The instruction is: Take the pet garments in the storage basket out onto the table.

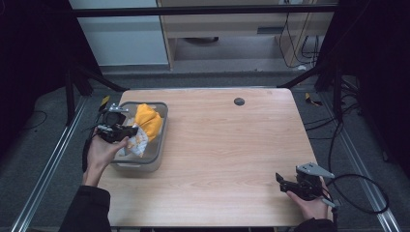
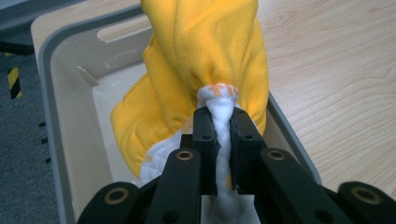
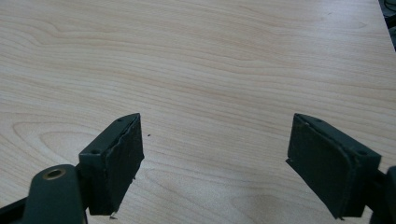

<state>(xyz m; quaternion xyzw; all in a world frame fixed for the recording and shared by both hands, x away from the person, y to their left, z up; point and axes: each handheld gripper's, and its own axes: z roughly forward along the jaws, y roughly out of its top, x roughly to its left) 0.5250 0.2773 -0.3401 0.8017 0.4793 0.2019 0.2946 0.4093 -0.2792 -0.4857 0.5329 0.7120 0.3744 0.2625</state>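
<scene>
Cloth [image 2: 205, 51], yellow with a white quilted underside, hangs bunched over the grey plastic bin [image 1: 159, 145] at the left of the high view, and the left claw [image 2: 223, 126] is clamped tight on its white edge, jaws pressed against the fabric from both sides. In the high view that left claw [image 1: 129, 131] sits at the bin's near-left rim. The right claw [image 3: 215, 158] hovers wide apart over bare wooden counter [image 3: 210, 56], holding nothing, at the lower right of the high view [image 1: 281, 181].

One yellow-and-white cloth [image 1: 145, 126], one grey bin [image 1: 159, 145], two grippers
</scene>
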